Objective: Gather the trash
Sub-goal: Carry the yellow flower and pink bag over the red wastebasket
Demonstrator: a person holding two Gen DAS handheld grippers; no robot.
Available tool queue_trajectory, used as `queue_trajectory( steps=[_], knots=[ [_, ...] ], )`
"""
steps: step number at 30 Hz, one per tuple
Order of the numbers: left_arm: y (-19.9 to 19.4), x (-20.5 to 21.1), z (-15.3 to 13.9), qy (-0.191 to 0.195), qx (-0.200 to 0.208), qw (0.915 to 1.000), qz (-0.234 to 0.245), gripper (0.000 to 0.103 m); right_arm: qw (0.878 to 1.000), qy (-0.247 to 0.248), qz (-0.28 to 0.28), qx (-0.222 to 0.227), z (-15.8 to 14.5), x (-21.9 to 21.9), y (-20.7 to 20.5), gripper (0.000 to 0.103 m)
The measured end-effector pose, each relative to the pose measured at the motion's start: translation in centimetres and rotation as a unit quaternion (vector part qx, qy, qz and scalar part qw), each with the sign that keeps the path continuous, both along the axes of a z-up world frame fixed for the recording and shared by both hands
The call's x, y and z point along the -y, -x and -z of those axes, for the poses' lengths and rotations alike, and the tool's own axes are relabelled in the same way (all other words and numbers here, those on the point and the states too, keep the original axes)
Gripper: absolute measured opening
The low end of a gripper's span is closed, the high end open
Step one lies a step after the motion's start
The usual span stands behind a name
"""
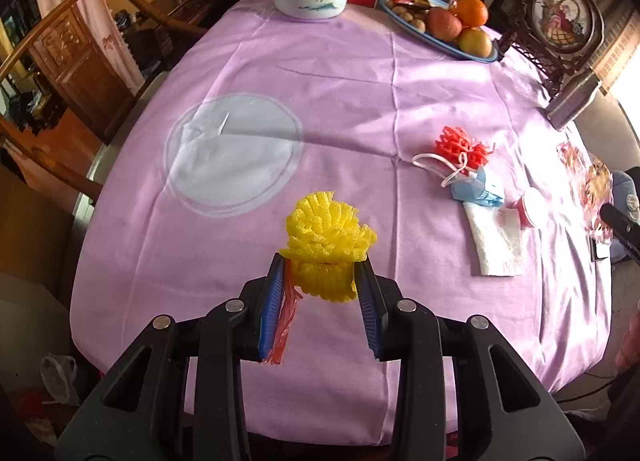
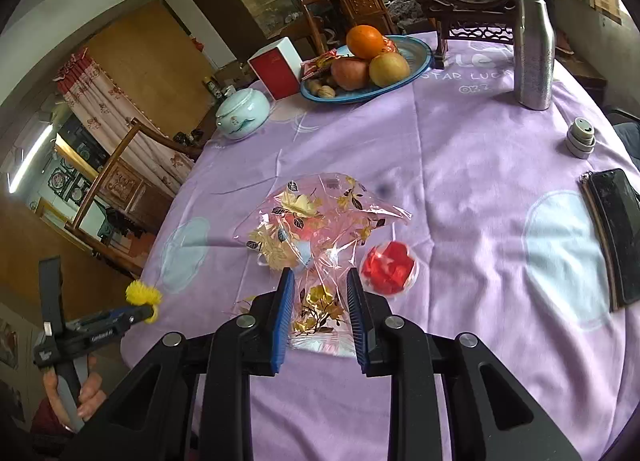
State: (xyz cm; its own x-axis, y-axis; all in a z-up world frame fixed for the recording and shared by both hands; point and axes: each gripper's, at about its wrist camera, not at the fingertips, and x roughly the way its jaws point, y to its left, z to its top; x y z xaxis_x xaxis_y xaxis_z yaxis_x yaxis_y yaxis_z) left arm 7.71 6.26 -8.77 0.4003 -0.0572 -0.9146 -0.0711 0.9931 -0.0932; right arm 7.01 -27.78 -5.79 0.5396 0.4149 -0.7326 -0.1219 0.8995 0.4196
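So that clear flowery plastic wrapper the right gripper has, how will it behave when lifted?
The wrapper looks thin and crinkled, so it will probably flop and drape from the right gripper. Likely very light. Its glossy film may slip between the pads.

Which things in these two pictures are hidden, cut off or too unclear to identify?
- Left wrist view: the right gripper is cut off by the right edge, so its jaws cannot be seen.
- Left wrist view: the red strip beside the yellow foam net is partly behind a finger; its kind is unclear.
- Right wrist view: the blue item lies under the printed cellophane wrapper, which hides it.
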Motion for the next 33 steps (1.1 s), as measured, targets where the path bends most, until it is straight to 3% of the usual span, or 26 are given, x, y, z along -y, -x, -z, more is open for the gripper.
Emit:
queue_trajectory(
  steps=[7, 15, 20, 24, 28, 33],
  knots=[
    [1.9, -2.5, -0.6, 0.003, 0.01, 0.9994, -0.034, 0.037, 0.999, -0.004, -0.043, -0.004, -0.2, -3.4, 0.4, 0.027],
    [7.7, -9.6, -0.9, 0.002, 0.011, 0.9892, -0.147, 0.037, 0.988, -0.007, -0.155, -0.011, -0.4, -11.6, -1.0, 0.027],
    [13.3, -15.0, -0.9, 0.001, 0.006, 0.9705, -0.241, 0.037, 0.972, -0.016, -0.235, -0.017, -0.6, -18.4, -1.3, 0.027],
    [18.9, -19.3, 0.2, 0.005, -0.011, 0.9472, -0.32, 0.037, 0.955, -0.015, -0.295, -0.02, -0.8, -23.9, -0.5, 0.027],
    [23.4, -22.9, 2.5, 0.019, -0.035, 0.9248, -0.378, 0.037, 0.939, -0.008, -0.343, -0.02, -1.2, -28.6, 0.9, 0.027],
    [26.2, -26.1, 6.6, 0.043, -0.068, 0.9066, -0.414, 0.037, 0.927, 0.011, -0.374, -0.018, -2.0, -31.9, 2.6, 0.027]
  ],
)
